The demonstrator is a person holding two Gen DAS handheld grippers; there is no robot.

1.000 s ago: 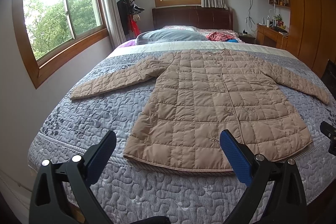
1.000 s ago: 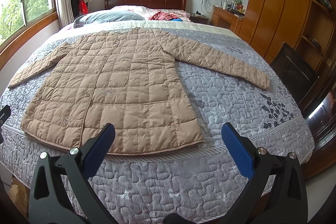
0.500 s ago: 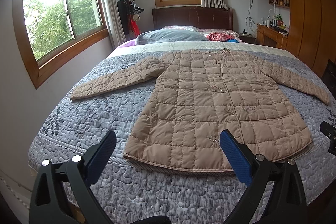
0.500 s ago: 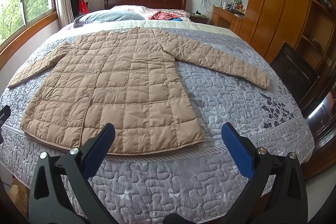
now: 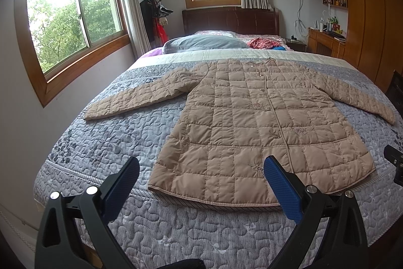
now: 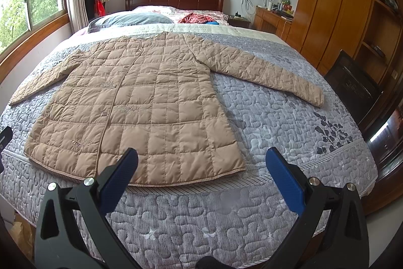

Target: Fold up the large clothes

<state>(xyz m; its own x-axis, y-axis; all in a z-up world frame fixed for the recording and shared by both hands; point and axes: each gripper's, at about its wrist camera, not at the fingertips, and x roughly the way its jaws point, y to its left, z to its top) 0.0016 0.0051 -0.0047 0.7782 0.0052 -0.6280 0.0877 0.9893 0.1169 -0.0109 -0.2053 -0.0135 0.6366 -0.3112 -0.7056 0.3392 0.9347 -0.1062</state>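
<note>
At the far left, the left wrist view alone shows the full side window (image 5: 73, 24) with trees behind it, and the wall below it; the right wrist view catches only a slice of that window. Next comes the coat stand (image 5: 155, 14) in the corner, hung with dark clothes and something red, seen in both views.

The left tool (image 5: 201, 177) hangs over the foot of the bed (image 5: 105, 143), its blue pads spread wide apart and holding nothing. Between and beyond them lies the quilted tan coat (image 5: 252, 125), flat on the grey patterned bedspread, front up, collar toward the headboard (image 5: 230, 19), hem near the foot edge, both sleeves stretched out to the sides. From this view the coat's left sleeve is seen whole to its cuff, while the other sleeve runs to the picture's edge.

The right tool (image 6: 201, 174) also stands wide open and empty, above the foot edge, just past the hem's right corner. This view shows the other sleeve whole, lying on the bedspread well clear of the leaf print near the bed's corner.

A grey pillow (image 6: 131, 18) and a crumpled red cloth (image 6: 195, 18) lie at the head of the bed. Only the right view shows the full wooden wardrobe (image 6: 335, 9), its open shelves with small items too blurred to name, and a dark chair (image 6: 352, 82) beside the bed.
</note>
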